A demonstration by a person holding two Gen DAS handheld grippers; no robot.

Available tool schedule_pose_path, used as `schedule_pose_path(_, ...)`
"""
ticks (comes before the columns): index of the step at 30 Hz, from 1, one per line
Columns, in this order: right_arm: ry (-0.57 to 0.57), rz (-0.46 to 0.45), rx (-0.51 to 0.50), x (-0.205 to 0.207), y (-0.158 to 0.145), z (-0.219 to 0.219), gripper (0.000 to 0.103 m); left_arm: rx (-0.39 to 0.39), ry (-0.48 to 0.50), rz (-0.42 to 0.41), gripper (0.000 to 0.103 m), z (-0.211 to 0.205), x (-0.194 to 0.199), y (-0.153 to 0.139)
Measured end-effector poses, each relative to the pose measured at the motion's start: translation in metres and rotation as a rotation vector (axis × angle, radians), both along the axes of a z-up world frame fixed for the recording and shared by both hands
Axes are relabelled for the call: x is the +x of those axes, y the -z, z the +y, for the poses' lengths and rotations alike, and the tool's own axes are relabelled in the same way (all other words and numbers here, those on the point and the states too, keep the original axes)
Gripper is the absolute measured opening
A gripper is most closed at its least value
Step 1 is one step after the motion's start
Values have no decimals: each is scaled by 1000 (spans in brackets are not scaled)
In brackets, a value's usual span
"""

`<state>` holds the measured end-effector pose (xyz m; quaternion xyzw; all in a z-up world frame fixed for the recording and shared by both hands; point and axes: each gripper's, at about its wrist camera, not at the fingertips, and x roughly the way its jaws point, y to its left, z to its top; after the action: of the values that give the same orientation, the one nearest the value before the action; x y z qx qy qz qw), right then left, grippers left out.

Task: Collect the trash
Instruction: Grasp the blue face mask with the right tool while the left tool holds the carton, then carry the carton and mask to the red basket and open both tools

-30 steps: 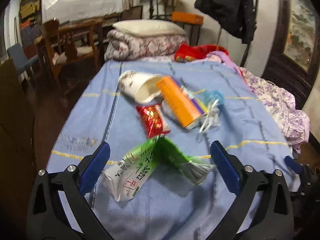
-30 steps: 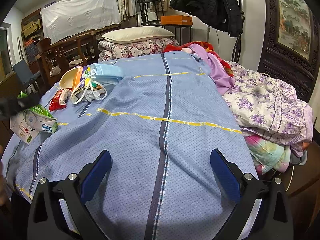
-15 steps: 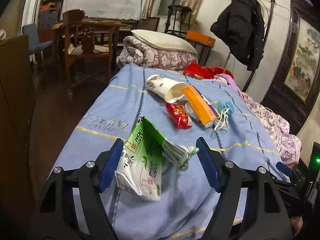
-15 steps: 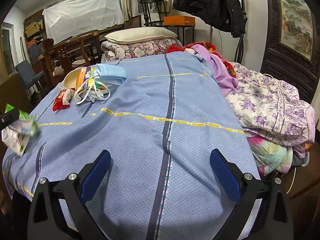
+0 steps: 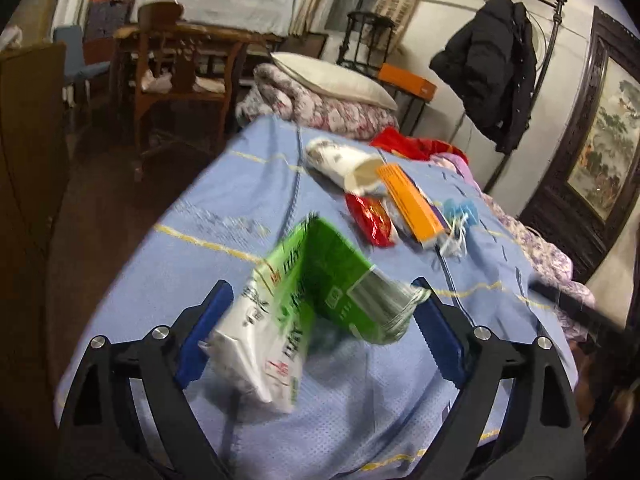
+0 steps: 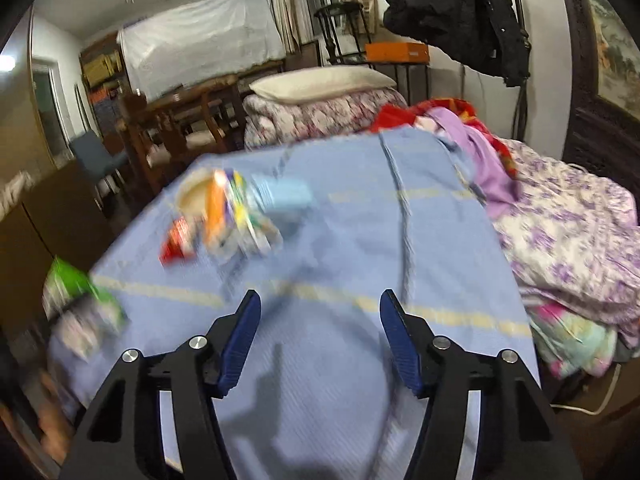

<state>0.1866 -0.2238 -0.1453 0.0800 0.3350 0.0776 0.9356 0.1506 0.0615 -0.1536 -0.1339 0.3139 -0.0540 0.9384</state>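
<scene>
On bed (image 5: 248, 432) | green packet (image 5: 320, 300): 1 | cup (image 5: 344, 162): 1

Both grippers shared one build. The left gripper (image 5: 320, 328) had black angular arms, serrated blue pads and round silver screws beside each pad. The right gripper (image 6: 320, 336) carried the same blue pads and screws.
</scene>
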Motion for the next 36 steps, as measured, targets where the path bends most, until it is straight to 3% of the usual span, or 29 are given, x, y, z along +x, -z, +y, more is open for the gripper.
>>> schedule_pose_path(7, -21, 25, 20, 54, -19, 24, 61, -4, 49, -1, 69, -6, 2, 12)
schedule_pose_path(15, 8, 127, -6, 118, -1, 52, 60, 11, 72, -13, 69, -16, 1, 14)
schedule_pose_path(17, 20, 153, -14, 122, 7, 51, 11, 6, 74, -12, 69, -15, 0, 14)
schedule_pose_path(20, 35, 86, 38, 101, -5, 37, 8, -3, 77, -9, 69, -13, 0, 13)
schedule_pose_path(25, 8, -39, 38, 40, -43, 16, 8, -10, 77, -28, 69, -10, -7, 6)
schedule_pose_path(29, -5, -80, 32, 0, -62, -4, 8, 11, 69, -53, 69, -9, -15, -3)
schedule_pose_path(36, -22, -110, 21, -55, -79, -33, 8, -68, 69, -50, 69, 7, -22, -21)
